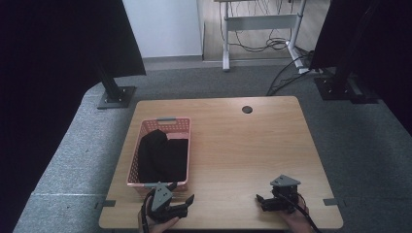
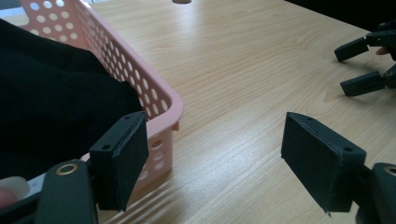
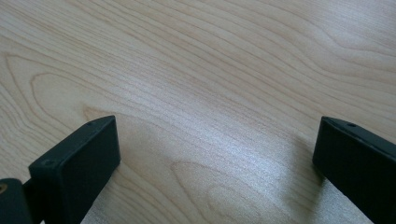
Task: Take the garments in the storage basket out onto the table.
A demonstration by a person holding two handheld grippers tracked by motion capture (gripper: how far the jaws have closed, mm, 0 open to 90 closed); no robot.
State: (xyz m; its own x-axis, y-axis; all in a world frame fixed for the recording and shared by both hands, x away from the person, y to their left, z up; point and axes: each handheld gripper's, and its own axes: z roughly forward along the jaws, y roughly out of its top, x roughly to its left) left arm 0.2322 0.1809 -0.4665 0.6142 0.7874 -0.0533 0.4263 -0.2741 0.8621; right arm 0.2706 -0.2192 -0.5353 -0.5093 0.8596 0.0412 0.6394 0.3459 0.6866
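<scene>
A pink perforated basket (image 1: pixel 180 127) stands on the left half of the wooden table, with a black cloth (image 1: pixel 163 156) bundled inside it. My left gripper (image 1: pixel 180 192) hovers at the basket's near right corner, open and empty. In the left gripper view the basket's corner (image 2: pixel 161 95) and the black cloth (image 2: pixel 56 98) lie just beyond the left jaw. My right gripper (image 1: pixel 261 202) rests low over bare wood near the front right edge, open, pointing left. In the right gripper view its jaws stand wide apart over the bare table (image 3: pixel 205 84).
A round cable hole (image 1: pixel 247 109) sits near the table's (image 1: pixel 243 145) far edge. Two black stand bases (image 1: pixel 115 96) flank the table on the grey carpet. The right gripper (image 2: pixel 364 65) appears at the far right of the left gripper view.
</scene>
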